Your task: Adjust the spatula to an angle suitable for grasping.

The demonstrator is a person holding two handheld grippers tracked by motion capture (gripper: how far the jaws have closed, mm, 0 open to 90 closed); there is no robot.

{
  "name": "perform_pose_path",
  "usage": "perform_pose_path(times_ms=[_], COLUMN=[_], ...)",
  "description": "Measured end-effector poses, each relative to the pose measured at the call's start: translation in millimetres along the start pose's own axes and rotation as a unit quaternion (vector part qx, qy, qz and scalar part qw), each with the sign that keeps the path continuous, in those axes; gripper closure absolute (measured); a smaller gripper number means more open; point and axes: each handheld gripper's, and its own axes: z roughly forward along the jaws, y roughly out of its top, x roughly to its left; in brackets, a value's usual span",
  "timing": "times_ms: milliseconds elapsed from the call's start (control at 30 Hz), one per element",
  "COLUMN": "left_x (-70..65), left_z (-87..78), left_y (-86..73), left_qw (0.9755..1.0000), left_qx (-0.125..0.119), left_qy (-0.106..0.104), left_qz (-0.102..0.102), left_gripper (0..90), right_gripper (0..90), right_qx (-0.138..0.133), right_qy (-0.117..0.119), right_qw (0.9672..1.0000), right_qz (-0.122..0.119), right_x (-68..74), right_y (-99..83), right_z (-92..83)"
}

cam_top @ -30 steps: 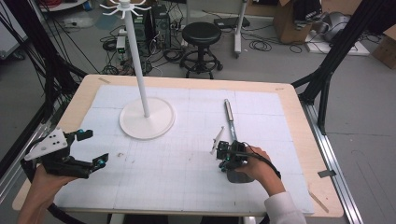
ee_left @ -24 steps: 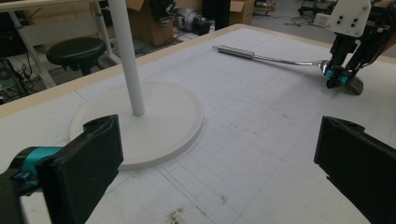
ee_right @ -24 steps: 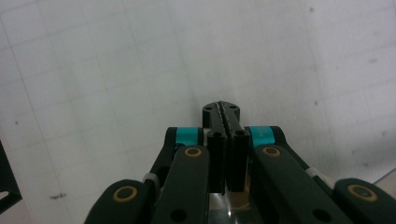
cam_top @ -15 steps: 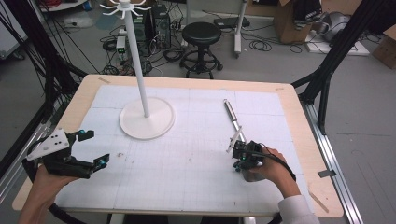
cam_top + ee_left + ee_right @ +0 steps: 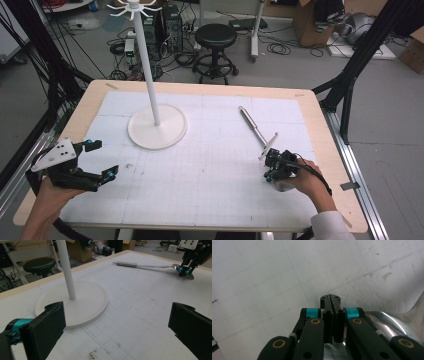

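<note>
White stand (image 5: 157, 131) beside ladle (image 5: 257, 131)

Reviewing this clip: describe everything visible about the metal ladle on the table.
The ladle is shiny silvery metal: a thicker cylindrical grip at the far end, a thin flat shaft, and a polished bowl at the near end. It lies flat on the white gridded mat, right of the white stand, handle pointing away from the person. The right gripper, jaws shut, sits at the bowel end; the bowl shows right under its jaws. Whether it is clamped I cannot tell.
</note>
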Motion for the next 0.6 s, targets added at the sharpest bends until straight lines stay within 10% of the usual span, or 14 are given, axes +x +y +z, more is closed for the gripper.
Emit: perform_pose_path(times_ms=[600], left_x=[0.0], left_z=[0.3], left_y=[-0.5], left_qw=[1.0000], left_qx=[0.001], left_qy=[-0.001], left_qz=[0.000], left_gripper=[1.7], right_gripper=[89.6], right_qx=[-0.009], right_qy=[-0.024], right_qw=[0.9980], right_qz=[0.058], right_x=[-21.5], right_y=[-28.4], right_z=[-15.9])
